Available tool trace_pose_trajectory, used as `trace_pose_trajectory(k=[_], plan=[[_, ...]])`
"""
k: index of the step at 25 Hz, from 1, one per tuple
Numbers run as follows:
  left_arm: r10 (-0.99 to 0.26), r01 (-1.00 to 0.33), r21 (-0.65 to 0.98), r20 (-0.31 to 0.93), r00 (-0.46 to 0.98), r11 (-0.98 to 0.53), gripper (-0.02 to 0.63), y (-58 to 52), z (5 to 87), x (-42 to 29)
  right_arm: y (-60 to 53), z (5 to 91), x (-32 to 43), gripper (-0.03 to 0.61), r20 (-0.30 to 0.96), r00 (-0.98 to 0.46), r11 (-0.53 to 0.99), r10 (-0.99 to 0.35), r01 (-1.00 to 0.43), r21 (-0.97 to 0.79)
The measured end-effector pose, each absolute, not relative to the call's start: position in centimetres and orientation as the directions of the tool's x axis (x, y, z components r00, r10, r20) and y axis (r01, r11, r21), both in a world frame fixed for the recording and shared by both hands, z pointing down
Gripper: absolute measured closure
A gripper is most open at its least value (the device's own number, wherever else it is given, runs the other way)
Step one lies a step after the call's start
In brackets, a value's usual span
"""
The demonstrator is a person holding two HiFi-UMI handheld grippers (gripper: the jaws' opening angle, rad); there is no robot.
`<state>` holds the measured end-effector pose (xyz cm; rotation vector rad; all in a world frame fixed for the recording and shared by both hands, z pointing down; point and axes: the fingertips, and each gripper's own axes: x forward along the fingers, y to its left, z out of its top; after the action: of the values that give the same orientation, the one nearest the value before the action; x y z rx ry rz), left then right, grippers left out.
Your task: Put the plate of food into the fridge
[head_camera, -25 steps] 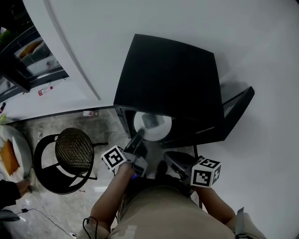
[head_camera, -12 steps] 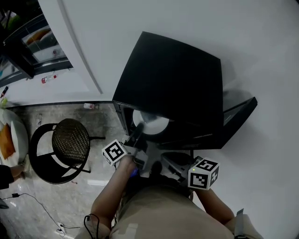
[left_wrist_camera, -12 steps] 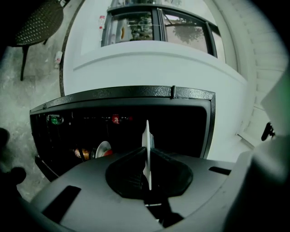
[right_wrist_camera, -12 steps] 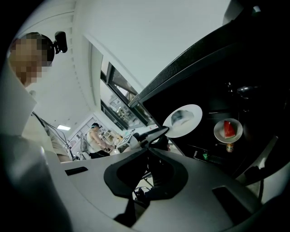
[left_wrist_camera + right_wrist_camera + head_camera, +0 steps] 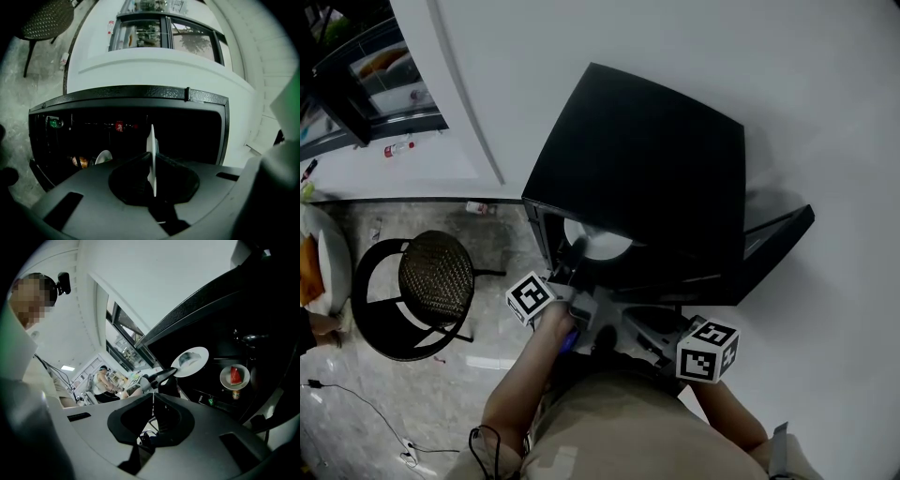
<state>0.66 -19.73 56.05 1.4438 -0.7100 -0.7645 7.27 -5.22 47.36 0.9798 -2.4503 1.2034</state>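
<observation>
In the head view a black fridge (image 5: 642, 159) stands with its door (image 5: 773, 246) swung open to the right. A white plate with a grey-wrapped piece of food (image 5: 598, 239) sits partly inside the opening, under the fridge's top. My left gripper (image 5: 575, 255) is shut on the plate's near rim. The left gripper view shows the plate (image 5: 151, 154) edge-on between the closed jaws. From the right gripper view the plate (image 5: 190, 362) hangs at the fridge mouth. My right gripper (image 5: 153, 398) is shut and holds nothing; its marker cube (image 5: 709, 349) is near my body.
Inside the fridge are a small plate with a watermelon slice (image 5: 234, 376), a red can (image 5: 119, 125), a green item (image 5: 55, 123) and a white dish (image 5: 103, 157). A black wicker chair (image 5: 431, 281) stands to the left. A person (image 5: 105, 380) stands far behind.
My left gripper has carried the plate forward, deeper under the fridge's top, so less of the plate shows. The right gripper has hardly moved.
</observation>
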Motion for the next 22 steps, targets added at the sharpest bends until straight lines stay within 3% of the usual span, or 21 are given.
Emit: trace_pose_trajectory(k=[9, 22], plan=[[-0.825, 0.017, 0.999, -0.038, 0.564, -0.035, 0.597, -20.9, 56.4, 1.0, -4.9, 48.6, 5.5, 0.552, 0.568, -0.717, 0.589, -0.403, -0.679, -0.439], [-0.825, 0.029, 0.995, -0.097, 0.556, -0.097, 0.578, -23.0, 55.5, 1.3, -4.6, 48.8, 6.3, 0.552, 0.577, -0.700, 0.552, -0.420, -0.702, -0.450]])
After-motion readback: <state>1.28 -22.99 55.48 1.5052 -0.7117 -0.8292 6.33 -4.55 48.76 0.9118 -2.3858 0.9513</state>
